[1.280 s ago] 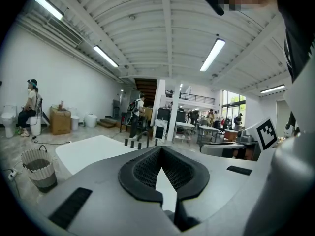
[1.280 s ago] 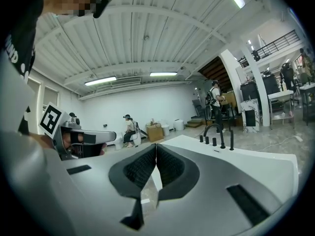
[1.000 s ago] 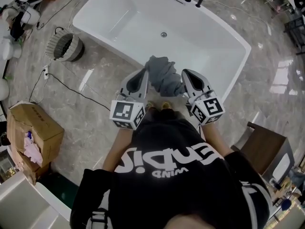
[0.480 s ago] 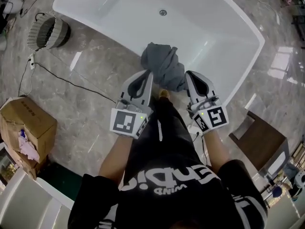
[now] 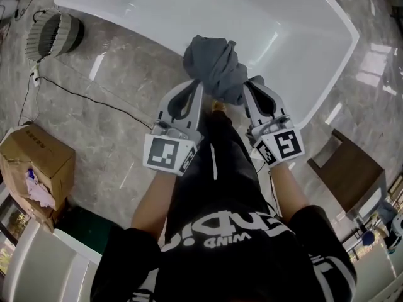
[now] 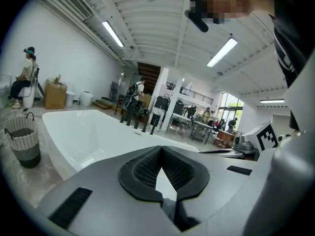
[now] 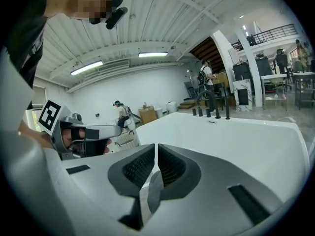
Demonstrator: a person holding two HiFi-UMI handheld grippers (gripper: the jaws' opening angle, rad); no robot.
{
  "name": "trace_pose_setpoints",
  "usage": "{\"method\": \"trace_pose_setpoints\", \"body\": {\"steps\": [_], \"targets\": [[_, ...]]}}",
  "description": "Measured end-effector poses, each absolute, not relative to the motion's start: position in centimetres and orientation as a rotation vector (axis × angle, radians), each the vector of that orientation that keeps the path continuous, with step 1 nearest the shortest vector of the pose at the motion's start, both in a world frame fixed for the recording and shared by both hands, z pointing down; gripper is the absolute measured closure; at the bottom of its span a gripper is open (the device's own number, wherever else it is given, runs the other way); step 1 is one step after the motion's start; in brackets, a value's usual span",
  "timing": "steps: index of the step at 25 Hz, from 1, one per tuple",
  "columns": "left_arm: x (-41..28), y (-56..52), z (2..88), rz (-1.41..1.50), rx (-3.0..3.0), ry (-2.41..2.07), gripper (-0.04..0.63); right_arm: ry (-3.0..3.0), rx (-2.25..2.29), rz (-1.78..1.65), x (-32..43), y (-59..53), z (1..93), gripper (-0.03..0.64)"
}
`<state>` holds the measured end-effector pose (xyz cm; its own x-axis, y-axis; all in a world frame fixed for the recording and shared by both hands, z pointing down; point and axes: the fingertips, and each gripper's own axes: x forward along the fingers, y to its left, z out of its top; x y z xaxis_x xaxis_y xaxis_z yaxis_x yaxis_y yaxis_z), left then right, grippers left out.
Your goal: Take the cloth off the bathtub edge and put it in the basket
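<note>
- Two grippers, the left gripper and the right gripper, are pointing side by side at one tub.
- One box is sitting on the floor at far left.
- One basket is standing beyond the box, beside the tub's left end and well apart from the cloth.
- One cable is trailing across the floor from near the basket.
- Left gripper is closing its jaws tip to tip, with a small wedge of gap behind the tips. Its own view is showing no cloth between the pads.
- One cloth is lying bunched on the tub's near edge, touching both grippers' tips.
- Right gripper is pressing its jaws together, leaving only a thin slit. Its own view is showing no cloth between the pads either.
- One brown stool is standing at far right.
</note>
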<state>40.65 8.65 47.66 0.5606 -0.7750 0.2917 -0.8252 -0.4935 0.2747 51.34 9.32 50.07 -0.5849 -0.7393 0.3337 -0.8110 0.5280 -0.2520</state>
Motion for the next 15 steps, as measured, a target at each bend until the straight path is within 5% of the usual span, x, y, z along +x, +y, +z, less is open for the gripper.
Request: {"method": "trace_pose_setpoints", "body": {"steps": [3,7,15], "targets": [[40.8,8.9,47.7,0.183,2.417,-1.294,0.583,-2.582,1.300,0.598,51.2,9.5,50.4,0.580],[40.7,9.2,48.1,0.191,2.407,-1.289,0.583,-2.612,1.202,0.659,50.4,9.7,51.0,0.376],[40.2,9.2,48.7,0.194,2.379,-1.294,0.583,-2.509,1.012,0.648,49.4,10.5,54.7,0.351]]}}
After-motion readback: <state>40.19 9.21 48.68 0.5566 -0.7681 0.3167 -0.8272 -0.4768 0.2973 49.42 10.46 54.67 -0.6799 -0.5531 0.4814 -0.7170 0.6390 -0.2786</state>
